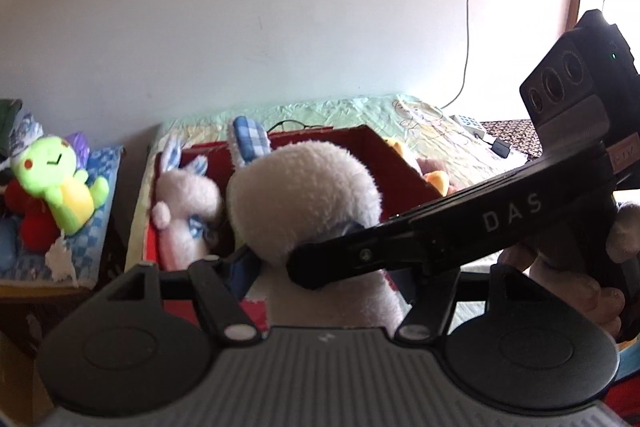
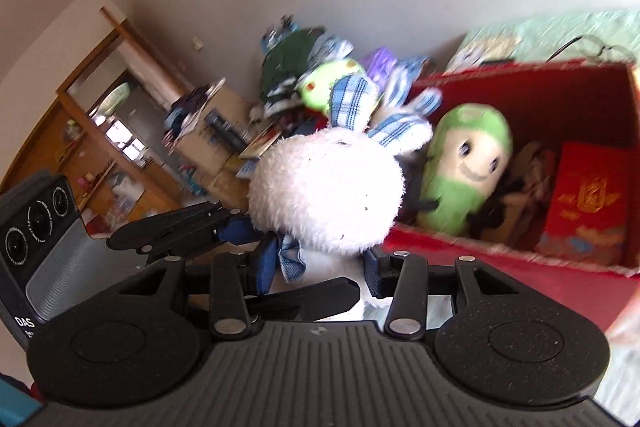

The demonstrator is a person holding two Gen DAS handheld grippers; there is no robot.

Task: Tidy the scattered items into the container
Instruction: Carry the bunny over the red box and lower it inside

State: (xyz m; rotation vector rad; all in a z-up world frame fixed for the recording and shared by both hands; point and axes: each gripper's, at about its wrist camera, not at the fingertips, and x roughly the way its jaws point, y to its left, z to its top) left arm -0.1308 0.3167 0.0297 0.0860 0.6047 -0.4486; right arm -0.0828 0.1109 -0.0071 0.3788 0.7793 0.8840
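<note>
A white plush rabbit [image 1: 308,195] with blue checked ears is held by both grippers, just in front of a red cardboard box [image 1: 384,151]. My left gripper [image 1: 320,267] is shut on its body from below. My right gripper [image 2: 320,267] is shut on the same rabbit [image 2: 328,195] at its neck, and its arm crosses the left wrist view. Inside the box [image 2: 500,247] lie a second white rabbit [image 1: 184,211], a green plush figure [image 2: 464,171] and a red packet [image 2: 584,203].
The box stands on a pale green bedspread [image 1: 360,111]. An orange plush [image 1: 436,179] lies behind the box. A green and yellow plush [image 1: 60,183] sits on a side table at left with clutter. Cables [image 1: 420,115] and a remote lie at the bed's far end.
</note>
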